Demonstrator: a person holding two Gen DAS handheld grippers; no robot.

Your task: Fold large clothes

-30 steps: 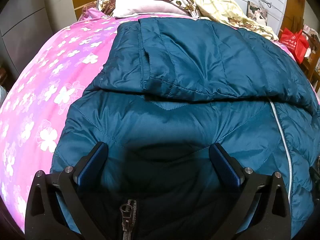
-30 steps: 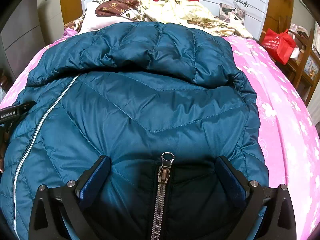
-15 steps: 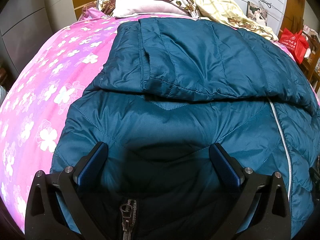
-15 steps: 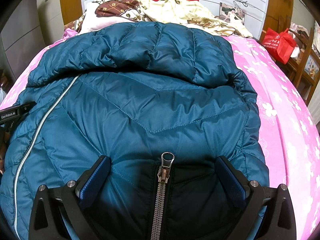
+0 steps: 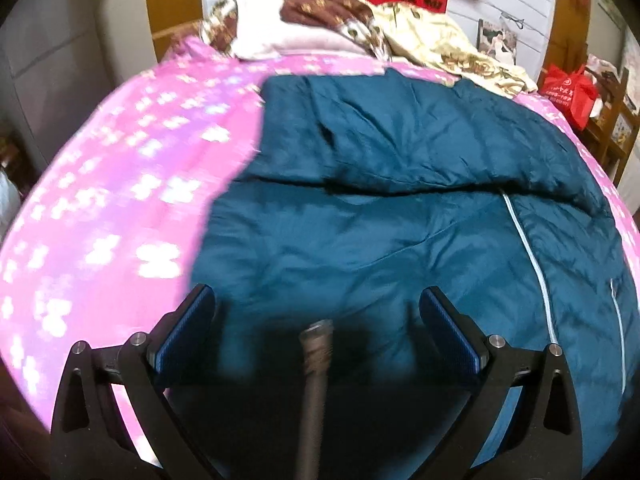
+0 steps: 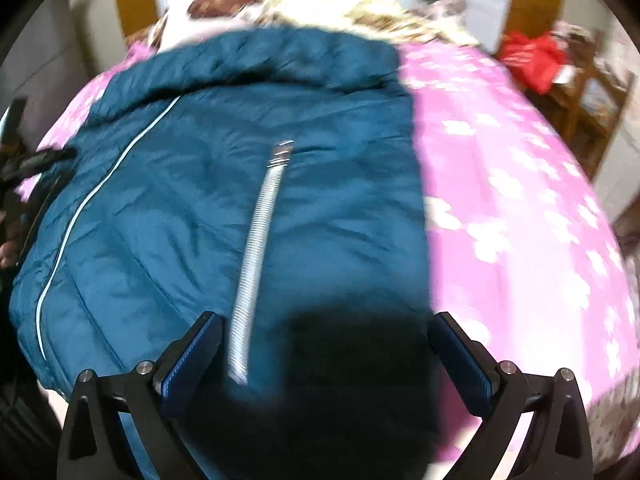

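A large teal puffer jacket (image 5: 360, 240) lies flat on the pink flowered bedspread (image 5: 100, 220), with its sleeves folded across the upper part. A pale front zip (image 5: 528, 256) runs down it. My left gripper (image 5: 316, 304) stands open over the jacket's near left hem, a metal pocket zip (image 5: 316, 360) between its fingers. In the right wrist view the jacket (image 6: 180, 240) fills the left and middle. My right gripper (image 6: 325, 320) is open over the near right hem, beside a second metal zip (image 6: 256, 264). Both views are blurred by motion.
Pillows and a crumpled floral quilt (image 5: 420, 36) pile up at the head of the bed. A red bag (image 5: 572, 92) rests on wooden furniture at the far right. A grey cabinet (image 5: 48, 60) stands left. Pink bedspread (image 6: 520, 200) lies bare right of the jacket.
Both grippers have pulled back and up from the hem, still open; more bedspread shows. The right gripper's zip now shows a much longer stretch. The jacket's shape is unchanged.
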